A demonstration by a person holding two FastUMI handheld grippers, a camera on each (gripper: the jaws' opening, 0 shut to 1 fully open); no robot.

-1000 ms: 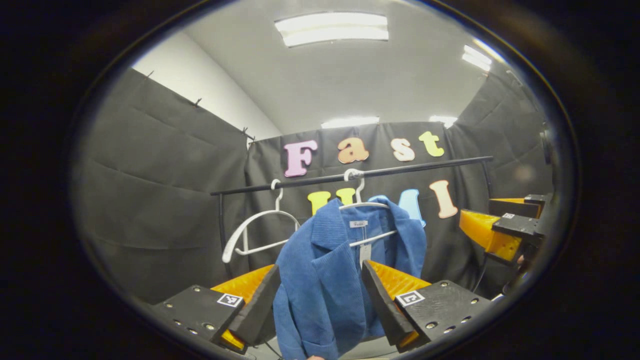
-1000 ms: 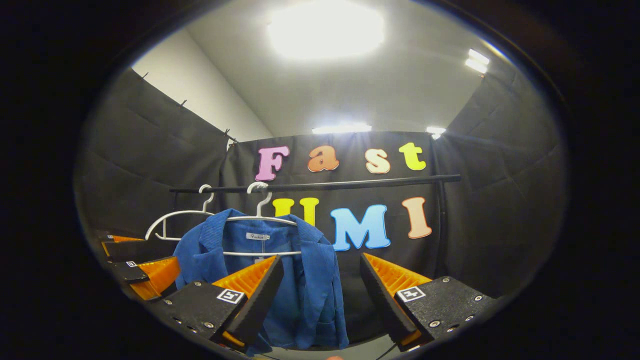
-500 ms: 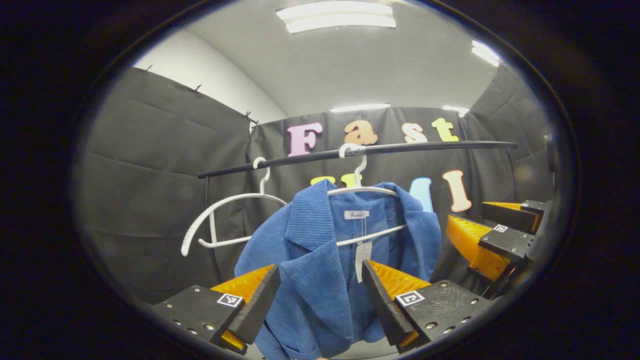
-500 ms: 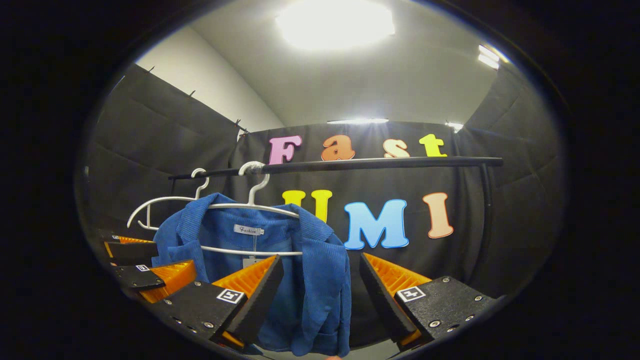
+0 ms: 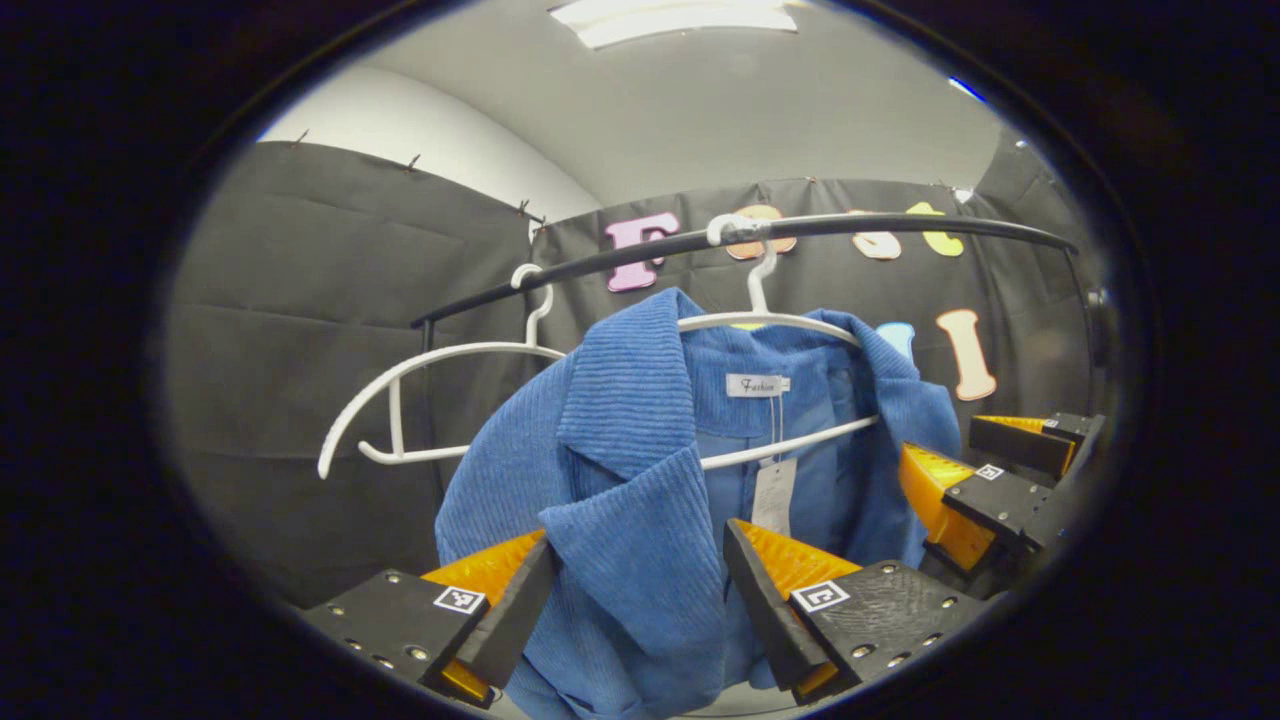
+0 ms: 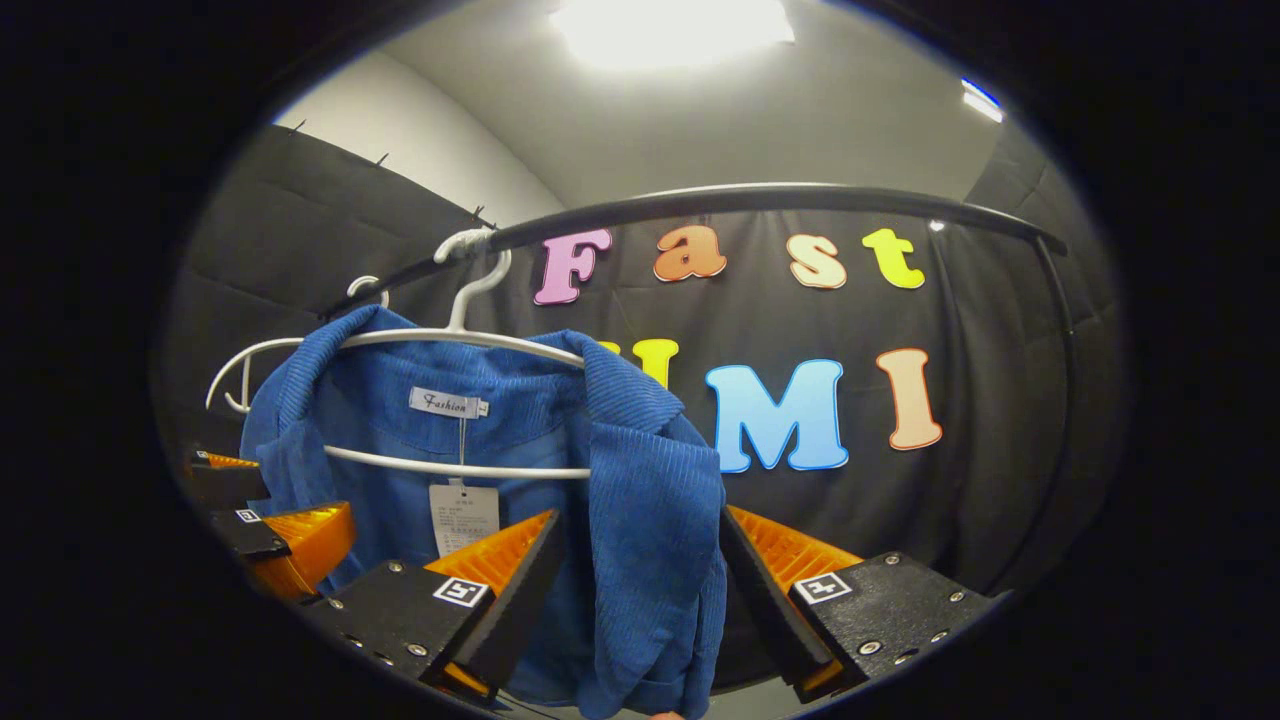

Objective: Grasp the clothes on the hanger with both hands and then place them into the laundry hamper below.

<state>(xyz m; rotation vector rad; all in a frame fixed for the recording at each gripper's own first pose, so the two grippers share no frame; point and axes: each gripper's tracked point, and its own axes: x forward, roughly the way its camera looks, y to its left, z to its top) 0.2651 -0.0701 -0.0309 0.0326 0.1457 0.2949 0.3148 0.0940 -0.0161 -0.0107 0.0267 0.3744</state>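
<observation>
over the last second i've pushed both grippers in and up toward the jacket point(image 5: 640, 500); it has grown large in both views and the rail point(image 6: 760, 198) now arches overhead. in the left gripper view the left gripper point(image 5: 640, 610) has its fingers spread wide with the jacket's left front panel and lapel between them, nothing pinched yet. in the right gripper view the right gripper point(image 6: 640, 600) is just as wide open, straddling the other front edge. i judge i'm placed for the grasp, so closing both comes next, then lifting the cloth off the hanger point(image 6: 470, 335). the hamper is somewhere below me.

the jacket is blue ribbed corduroy, soft and thick, hanging in loose folds, with a paper tag point(image 6: 463, 515) dangling inside. its hanger is thin smooth white plastic, hooked on the round black rail. a bare hanger point(image 5: 400, 400) hangs beside it.
</observation>
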